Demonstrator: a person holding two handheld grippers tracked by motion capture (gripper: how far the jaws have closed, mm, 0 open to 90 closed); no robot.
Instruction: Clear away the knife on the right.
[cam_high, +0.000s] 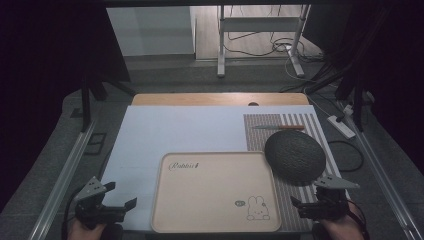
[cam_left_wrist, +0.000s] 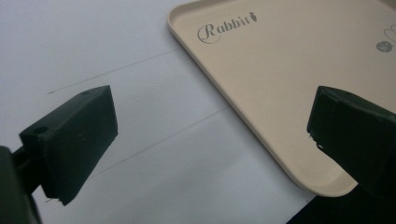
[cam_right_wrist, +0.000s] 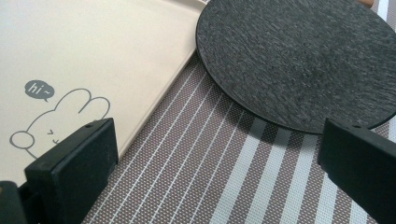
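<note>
Right gripper (cam_high: 318, 204) sits wide open with nothing in it, and the dark round plate (cam_high: 295, 151) is just ahead of its jaws on the striped mat (cam_right_wrist: 224, 177). Left gripper (cam_high: 113, 201) is gaping and empty too, with the beige tray (cam_high: 215, 192) off to its inner side. My worry: the plate lies flat, so the jaws could skid off the rim or shove it against the tray.

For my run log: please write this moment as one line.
left gripper: open, idle | right gripper: open, idle | tray: bare | plate: on mat

Beige tray (cam_high: 200, 200), grey rabbit print; black plate (cam_high: 295, 152); brown-white striped mat (cam_high: 260, 130).
</note>
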